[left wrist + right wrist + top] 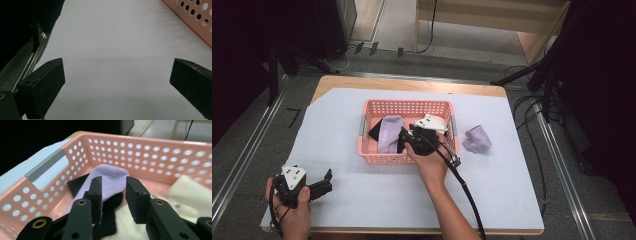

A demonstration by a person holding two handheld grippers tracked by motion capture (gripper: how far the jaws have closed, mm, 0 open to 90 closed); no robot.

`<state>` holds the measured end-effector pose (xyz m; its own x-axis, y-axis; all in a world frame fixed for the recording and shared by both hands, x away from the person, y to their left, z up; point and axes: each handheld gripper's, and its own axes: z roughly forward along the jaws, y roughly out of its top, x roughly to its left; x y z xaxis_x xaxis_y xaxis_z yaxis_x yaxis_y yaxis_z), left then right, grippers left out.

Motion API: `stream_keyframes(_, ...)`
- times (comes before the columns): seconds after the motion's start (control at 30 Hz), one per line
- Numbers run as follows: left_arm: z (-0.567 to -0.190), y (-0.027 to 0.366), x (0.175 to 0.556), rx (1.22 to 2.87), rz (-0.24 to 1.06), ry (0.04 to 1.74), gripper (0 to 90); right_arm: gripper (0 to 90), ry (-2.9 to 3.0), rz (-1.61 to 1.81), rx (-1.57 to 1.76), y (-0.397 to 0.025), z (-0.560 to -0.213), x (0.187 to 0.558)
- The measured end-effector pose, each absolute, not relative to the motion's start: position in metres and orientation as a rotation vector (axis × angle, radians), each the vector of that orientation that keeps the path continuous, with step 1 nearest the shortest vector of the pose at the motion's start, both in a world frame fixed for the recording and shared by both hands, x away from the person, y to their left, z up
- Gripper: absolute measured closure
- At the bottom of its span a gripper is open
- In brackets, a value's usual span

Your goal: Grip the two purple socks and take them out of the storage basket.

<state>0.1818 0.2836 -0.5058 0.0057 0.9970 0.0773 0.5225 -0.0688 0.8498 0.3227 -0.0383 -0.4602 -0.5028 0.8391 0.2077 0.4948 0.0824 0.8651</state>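
R gripper [113, 195] over pink basket [150, 147], jaws narrowly apart above lilac sock [110, 178], prob. gripping nothing; L gripper [117, 82] spread wide on table [112, 37].

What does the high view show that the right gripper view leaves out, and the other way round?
High view alone: the lilac sock lying on the white sheet right of the basket, and the left gripper, jaws open, near the table's front left corner. Right gripper view alone: the narrow gap between the right gripper jaws, nothing clamped between them. Both: the pink basket, the lilac sock inside it, black and cream cloth beside that.
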Motion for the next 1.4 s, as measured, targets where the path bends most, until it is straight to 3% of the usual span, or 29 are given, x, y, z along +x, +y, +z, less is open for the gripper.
stream_keyframes(0.3, -0.506, 0.282, 0.183, 1.670, 0.974, 1.577, 0.7, 68.0, 2.103, 1.282, 1.454, -0.010, -0.466, 0.333)
stream_keyframes(0.43, -0.506, 0.282, 0.183, 1.677, 0.975, 1.574, 0.7, 64.1, 2.133, 1.217, 1.497, -0.001, -0.471, 0.338)
stream_keyframes(0.47, -0.506, 0.282, 0.183, 1.679, 0.972, 1.574, 0.7, 59.0, 2.159, 1.193, 1.525, 0.002, -0.474, 0.342)
stream_keyframes(0.53, -0.506, 0.282, 0.183, 1.679, 0.970, 1.575, 0.7, 59.3, 2.209, 1.146, 1.592, 0.004, -0.475, 0.346)
stream_keyframes(0.57, -0.506, 0.282, 0.183, 1.679, 0.970, 1.575, 0.7, 61.5, 2.221, 1.132, 1.599, 0.004, -0.474, 0.346)
stream_keyframes(0.7, -0.506, 0.281, 0.183, 1.690, 0.972, 1.577, 0.7, 83.6, 2.251, 1.106, 1.546, 0.006, -0.475, 0.344)
stream_keyframes(0.77, -0.506, 0.281, 0.183, 1.689, 0.971, 1.574, 0.7, 87.9, 2.240, 1.115, 1.493, 0.006, -0.474, 0.341)
stream_keyframes(1.4, -0.506, 0.280, 0.182, 1.691, 0.989, 1.561, 0.7, 88.6, 1.944, 1.547, 1.191, -0.021, -0.433, 0.313)
